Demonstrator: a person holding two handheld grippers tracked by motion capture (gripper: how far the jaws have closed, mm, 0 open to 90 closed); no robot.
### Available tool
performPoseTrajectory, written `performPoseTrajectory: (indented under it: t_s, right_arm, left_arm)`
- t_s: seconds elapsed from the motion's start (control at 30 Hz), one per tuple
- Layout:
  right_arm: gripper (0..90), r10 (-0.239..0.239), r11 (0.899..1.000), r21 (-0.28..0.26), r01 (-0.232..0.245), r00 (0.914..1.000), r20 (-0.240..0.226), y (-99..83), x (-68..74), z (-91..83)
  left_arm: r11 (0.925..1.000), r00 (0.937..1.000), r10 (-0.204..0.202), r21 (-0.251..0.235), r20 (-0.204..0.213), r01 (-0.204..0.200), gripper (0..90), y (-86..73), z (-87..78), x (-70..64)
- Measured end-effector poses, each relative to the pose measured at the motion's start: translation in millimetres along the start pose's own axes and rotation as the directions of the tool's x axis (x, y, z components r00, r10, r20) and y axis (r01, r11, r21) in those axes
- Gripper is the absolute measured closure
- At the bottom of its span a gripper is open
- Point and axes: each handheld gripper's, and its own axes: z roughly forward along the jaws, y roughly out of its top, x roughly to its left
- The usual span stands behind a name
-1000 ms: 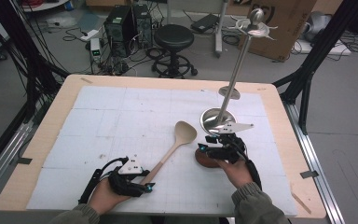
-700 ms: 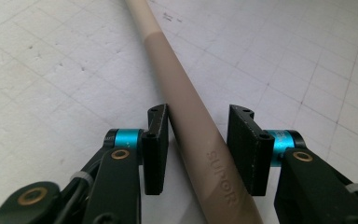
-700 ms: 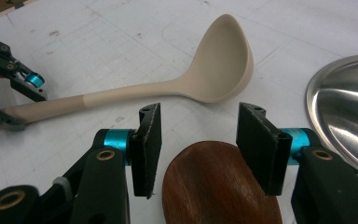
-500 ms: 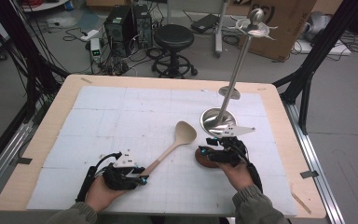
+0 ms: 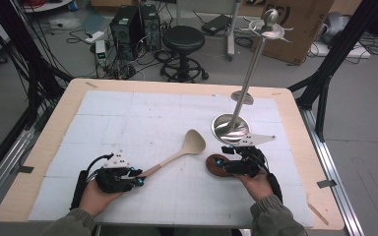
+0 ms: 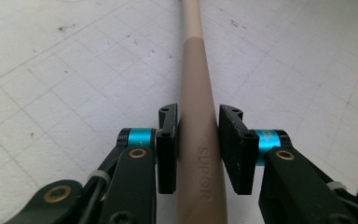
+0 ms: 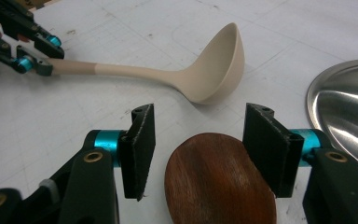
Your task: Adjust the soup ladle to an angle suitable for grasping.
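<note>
A beige ladle (image 5: 189, 147) lies slanted on the white mat, its bowl (image 7: 214, 70) toward the table's middle. My left gripper (image 5: 137, 179) is shut on the thick end of its handle (image 6: 199, 140), with a jaw on each side. A dark brown wooden spoon bowl (image 5: 215, 165) rests on the mat near the right hand. My right gripper (image 5: 225, 158) is open, its jaws on either side of that wooden bowl (image 7: 219, 182) with a gap on both sides. The rest of the wooden piece is hidden under the gripper and hand.
A tall metal utensil stand (image 5: 246, 88) with a round shiny base (image 5: 230, 128) stands just beyond the right gripper; its base edge (image 7: 349, 107) lies close to the right jaw. A gridded white mat (image 5: 142, 113) covers the wooden table (image 5: 54, 123).
The left hand has crept slightly left and away along the ladle handle. The ladle's bowl and the right gripper stay almost where they were.
</note>
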Motion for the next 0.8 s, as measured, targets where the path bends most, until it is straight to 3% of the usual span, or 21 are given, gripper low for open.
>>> performPoseTrajectory:
  t_s: [0.23,0.57,0.8]
  right_arm:
    - [38.9,-0.018,1.000,0.003,0.018,0.9997,-0.017,-7.2,-1.1,-8.0]
    - [36.5,-0.006,1.000,-0.009,0.006,0.9999,-0.008,-10.5,-2.4,-12.3]
    - [36.2,-0.020,1.000,-0.008,0.020,0.9997,-0.014,-10.5,-1.3,-10.4]
  left_arm:
    - [0.9997,0.9999,0.008,0.023,-0.014,-0.008,68.8,-2.0,1.9,5.4]
    - [0.9994,0.9998,0.013,0.032,-0.014,-0.013,67.9,-5.0,4.2,6.8]
    - [0.9991,0.9995,0.020,0.038,-0.026,-0.019,61.1,-9.0,1.9,5.0]
